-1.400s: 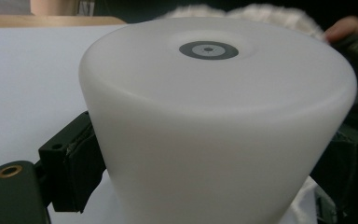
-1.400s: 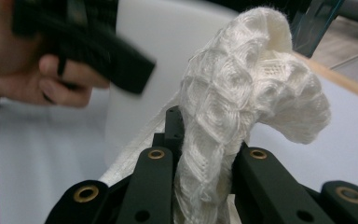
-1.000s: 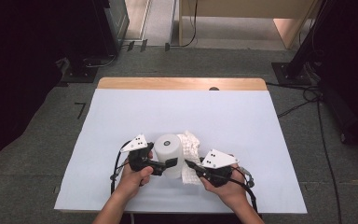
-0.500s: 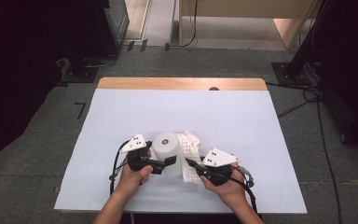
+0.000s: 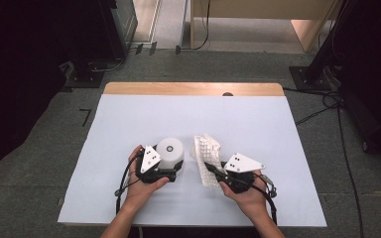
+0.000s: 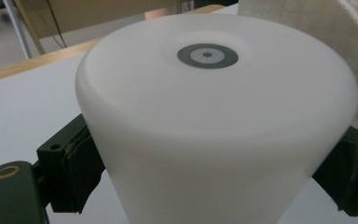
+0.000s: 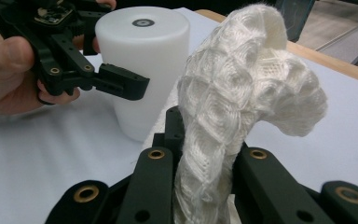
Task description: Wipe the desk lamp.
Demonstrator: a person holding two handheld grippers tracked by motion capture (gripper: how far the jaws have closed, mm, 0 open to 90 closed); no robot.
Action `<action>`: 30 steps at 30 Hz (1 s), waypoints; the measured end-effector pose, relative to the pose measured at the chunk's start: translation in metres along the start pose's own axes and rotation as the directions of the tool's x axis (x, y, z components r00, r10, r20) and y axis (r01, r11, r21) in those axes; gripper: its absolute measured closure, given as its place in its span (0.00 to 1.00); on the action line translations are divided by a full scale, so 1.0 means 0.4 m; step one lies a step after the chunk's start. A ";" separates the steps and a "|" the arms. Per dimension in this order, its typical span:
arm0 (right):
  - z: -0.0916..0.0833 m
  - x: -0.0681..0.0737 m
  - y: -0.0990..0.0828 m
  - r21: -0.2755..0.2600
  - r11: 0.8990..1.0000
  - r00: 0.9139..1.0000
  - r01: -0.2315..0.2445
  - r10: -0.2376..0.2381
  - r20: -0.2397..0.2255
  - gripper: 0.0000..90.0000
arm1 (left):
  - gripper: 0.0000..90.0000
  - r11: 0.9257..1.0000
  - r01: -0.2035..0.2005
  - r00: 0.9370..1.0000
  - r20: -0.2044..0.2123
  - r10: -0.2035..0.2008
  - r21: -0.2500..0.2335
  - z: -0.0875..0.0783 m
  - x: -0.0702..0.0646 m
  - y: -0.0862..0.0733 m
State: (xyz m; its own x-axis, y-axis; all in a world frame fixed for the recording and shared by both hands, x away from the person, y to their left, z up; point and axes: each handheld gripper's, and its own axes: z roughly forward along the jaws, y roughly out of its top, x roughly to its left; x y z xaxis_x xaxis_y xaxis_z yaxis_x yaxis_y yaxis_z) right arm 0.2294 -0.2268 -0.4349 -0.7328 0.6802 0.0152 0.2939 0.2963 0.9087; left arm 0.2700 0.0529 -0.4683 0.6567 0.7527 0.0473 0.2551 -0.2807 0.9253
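The left tongs (image 5: pixel 171 171) pinch the white cup (image 5: pixel 170 150), which stands upside down on the surface (image 5: pixel 129 124), its flat base with a small grey ring mark facing up. In the left gripper view the two padded jaws press against opposite sides of the cup low on its wall, a hold that looks meant to keep it from sliding or tipping while the other hand works. The right tongs (image 5: pixel 209 168) are pressed nearly together on the white net sleeve (image 5: pixel 207 154), a soft foam mesh; in the right gripper view the sleeve (image 7: pixel 242 93) rises from between the jaws and flops over at its top, too limp to stand alone. Cup and sleeve sit near the front middle of the surface, just beside each other with a gap between them. Gripping the sleeve at one end leaves the rest free, which would suit either pulling it clear of the cup or drawing it back over; the pictures do not settle which.
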 end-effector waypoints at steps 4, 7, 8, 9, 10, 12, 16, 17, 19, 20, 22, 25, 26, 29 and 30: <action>-0.004 -0.009 -0.003 -0.002 1.000 1.000 -0.009 0.009 0.007 0.89 | 0.03 0.998 0.039 0.994 -0.098 -0.045 -0.056 -0.017 -0.037 0.003; -0.004 -0.011 -0.003 -0.002 1.000 1.000 -0.017 0.017 0.009 0.89 | 0.02 0.998 0.054 0.979 -0.197 -0.057 -0.023 -0.003 -0.077 0.004; -0.003 -0.010 -0.003 -0.003 1.000 1.000 -0.017 0.017 0.008 0.89 | 0.02 0.998 0.066 0.974 -0.217 -0.068 -0.014 0.002 -0.082 0.005; -0.003 -0.010 -0.003 -0.004 1.000 1.000 -0.015 0.015 0.008 0.89 | 0.02 0.997 0.080 0.971 -0.227 -0.080 -0.012 0.005 -0.080 0.006; -0.002 -0.010 -0.003 -0.003 1.000 1.000 -0.010 0.010 0.007 0.89 | 0.05 0.995 0.097 0.969 -0.227 -0.097 -0.012 0.006 -0.076 0.007; -0.001 -0.008 -0.004 0.003 1.000 1.000 -0.014 0.014 0.005 0.89 | 0.06 0.992 0.125 0.970 -0.210 -0.122 0.000 0.009 -0.066 0.007; 0.001 -0.008 -0.005 0.001 1.000 1.000 -0.017 0.017 0.003 0.89 | 0.08 0.990 0.139 0.970 -0.201 -0.134 0.012 0.013 -0.062 0.005; 0.002 -0.008 -0.005 0.000 1.000 1.000 -0.014 0.014 0.003 0.89 | 0.09 0.991 0.137 0.972 -0.197 -0.132 0.010 0.013 -0.061 0.005; 0.004 -0.005 -0.005 0.002 1.000 1.000 -0.015 0.015 0.002 0.89 | 0.09 0.991 0.132 0.977 -0.172 -0.128 0.012 0.012 -0.053 0.005; 0.004 -0.004 -0.004 0.000 1.000 1.000 -0.015 0.015 0.002 0.89 | 0.09 0.991 0.132 0.980 -0.149 -0.129 0.013 0.011 -0.045 0.006; 0.001 -0.004 -0.002 -0.011 1.000 1.000 -0.012 0.012 0.004 0.89 | 0.09 0.987 0.159 0.986 -0.054 -0.159 0.003 0.006 -0.022 0.006; -0.014 0.001 0.011 -0.043 0.999 1.000 -0.004 0.004 0.000 0.89 | 0.09 0.972 0.235 0.958 0.169 -0.230 -0.008 0.001 0.016 0.010; -0.020 0.004 0.017 -0.055 0.998 1.000 0.004 -0.005 -0.005 0.89 | 0.09 0.970 0.244 0.945 0.224 -0.237 -0.006 0.000 0.022 0.013; -0.038 0.016 0.037 -0.086 0.996 0.999 0.026 -0.028 -0.015 0.89 | 0.09 0.977 0.215 0.916 0.345 -0.204 0.007 -0.001 0.021 0.023; -0.042 0.021 0.042 -0.094 0.995 0.999 0.030 -0.032 -0.018 0.89 | 0.09 0.978 0.207 0.905 0.380 -0.194 0.006 -0.001 0.017 0.025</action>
State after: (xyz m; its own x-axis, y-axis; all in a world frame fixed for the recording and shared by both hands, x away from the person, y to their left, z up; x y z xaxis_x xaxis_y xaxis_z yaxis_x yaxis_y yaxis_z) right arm 0.2180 -0.2273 -0.4124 -0.7530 0.6580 -0.0066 0.2122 0.2523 0.9441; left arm 0.2767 0.0555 -0.4587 0.8140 0.5093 -0.2792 0.3897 -0.1224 0.9128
